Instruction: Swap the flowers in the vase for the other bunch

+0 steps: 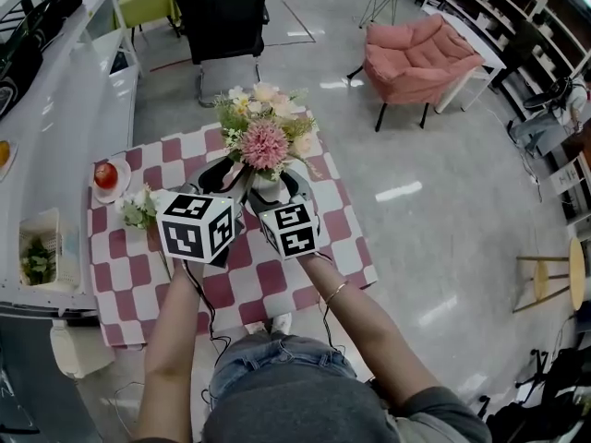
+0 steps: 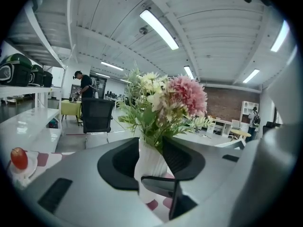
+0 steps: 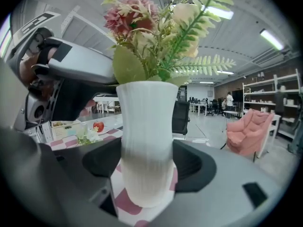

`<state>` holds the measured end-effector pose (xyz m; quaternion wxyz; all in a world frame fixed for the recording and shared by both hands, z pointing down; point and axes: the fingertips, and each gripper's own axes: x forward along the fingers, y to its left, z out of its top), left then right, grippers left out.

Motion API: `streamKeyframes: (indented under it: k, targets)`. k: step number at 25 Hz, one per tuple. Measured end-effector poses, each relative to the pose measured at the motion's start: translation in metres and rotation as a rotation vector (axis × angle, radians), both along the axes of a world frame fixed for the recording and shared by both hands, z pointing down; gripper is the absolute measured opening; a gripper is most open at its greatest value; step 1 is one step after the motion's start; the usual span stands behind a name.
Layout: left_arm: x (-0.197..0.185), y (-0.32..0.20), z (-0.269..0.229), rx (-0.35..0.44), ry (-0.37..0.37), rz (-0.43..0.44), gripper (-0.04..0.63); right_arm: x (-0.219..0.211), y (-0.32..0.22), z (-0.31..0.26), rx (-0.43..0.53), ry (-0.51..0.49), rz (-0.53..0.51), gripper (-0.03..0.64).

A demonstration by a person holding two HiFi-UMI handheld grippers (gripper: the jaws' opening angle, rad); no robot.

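Note:
A white ribbed vase [image 1: 268,190] stands on the checkered tablecloth [image 1: 138,280] with a pink and cream bouquet [image 1: 266,135] in it. My right gripper [image 1: 280,194] is shut on the vase [image 3: 147,126], its pads pressing both sides of the body. My left gripper [image 1: 238,177] is at the vase's left, up near the neck, and open. Through its jaws I see the vase [image 2: 149,167] and the bouquet's stems [image 2: 158,143], with the pads clear of them. The other bunch [image 1: 138,209], small and white, lies on the cloth to the left.
A red apple [image 1: 106,175] sits on a plate at the table's far left, with a small basket [image 1: 39,261] on the white shelf unit beside it. A black chair [image 1: 226,17] stands beyond the table and a pink armchair [image 1: 416,58] to the right.

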<state>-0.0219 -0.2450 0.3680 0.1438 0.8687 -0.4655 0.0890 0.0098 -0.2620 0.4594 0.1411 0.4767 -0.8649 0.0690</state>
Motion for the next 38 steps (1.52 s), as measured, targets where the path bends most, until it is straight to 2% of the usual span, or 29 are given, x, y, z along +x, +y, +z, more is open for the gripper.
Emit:
streamKeyframes:
  k: [14,23,31,35,38]
  targets:
    - [-0.03,0.02,0.027,-0.07,0.051,-0.066,0.169,0.003,0.005,0.003,-0.002,-0.016,0.001,0.344]
    - [-0.034,0.026,0.054,-0.128,0.052,-0.088,0.168,0.014,0.017,0.026,-0.073,-0.015,0.02,0.344]
    - [-0.031,0.035,0.087,-0.181,0.021,-0.113,0.154,0.023,0.037,0.043,-0.129,-0.036,0.023,0.344]
    - [-0.032,0.045,0.104,-0.211,0.0,-0.131,0.138,0.03,0.05,0.045,-0.167,-0.071,0.032,0.314]
    - [-0.032,0.054,0.113,-0.227,-0.02,-0.146,0.122,0.036,0.061,0.045,-0.173,-0.082,0.035,0.251]
